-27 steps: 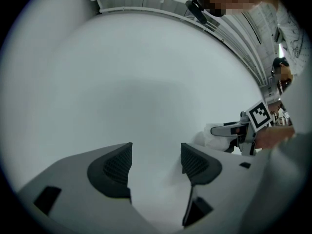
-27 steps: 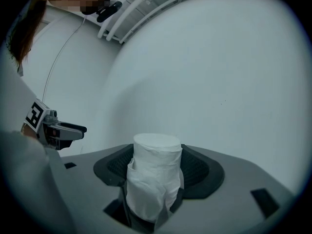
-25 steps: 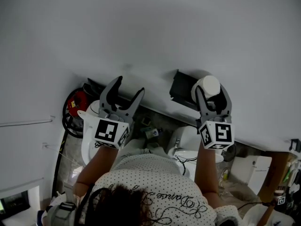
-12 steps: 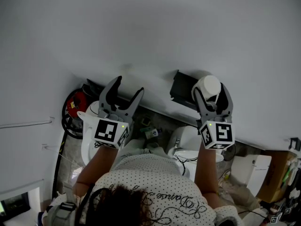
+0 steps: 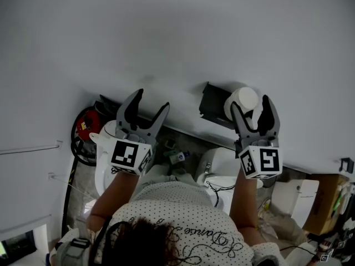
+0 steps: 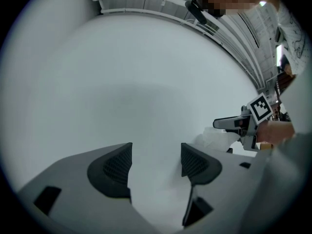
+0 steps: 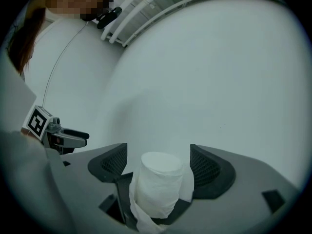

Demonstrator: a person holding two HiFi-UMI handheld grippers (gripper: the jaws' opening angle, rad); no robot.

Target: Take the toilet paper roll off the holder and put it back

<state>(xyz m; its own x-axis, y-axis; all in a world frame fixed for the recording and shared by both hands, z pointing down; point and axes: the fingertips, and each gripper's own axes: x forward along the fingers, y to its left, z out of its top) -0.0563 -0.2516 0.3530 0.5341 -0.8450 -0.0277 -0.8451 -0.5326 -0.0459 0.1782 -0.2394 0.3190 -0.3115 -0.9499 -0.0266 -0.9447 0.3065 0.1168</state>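
On the white wall (image 5: 166, 32), a black holder (image 5: 211, 103) carries the toilet paper roll (image 5: 244, 100). The roll sits on the holder with one flat end facing the right gripper view, and a loose tail of paper hangs down its left side in that view.

Right gripper (image 5: 250, 112): positioned at the roll, jaws on either side of it. The jaws are opening. In the right gripper view the roll stands between the two ribbed pads (image 7: 114, 162), with a clear gap on each side; neither pad presses on the paper. The marker cube faces the head camera.

Left gripper (image 5: 151, 107): held beside the right gripper, well apart from the holder, and pointed at bare wall. Its jaws stand apart with nothing between them; only the wall surface shows between the pads in the left gripper view. That view also shows the right gripper and the roll off to the right.

A red object (image 5: 89, 123) lies low at the left of the head view, near the foot of the wall.
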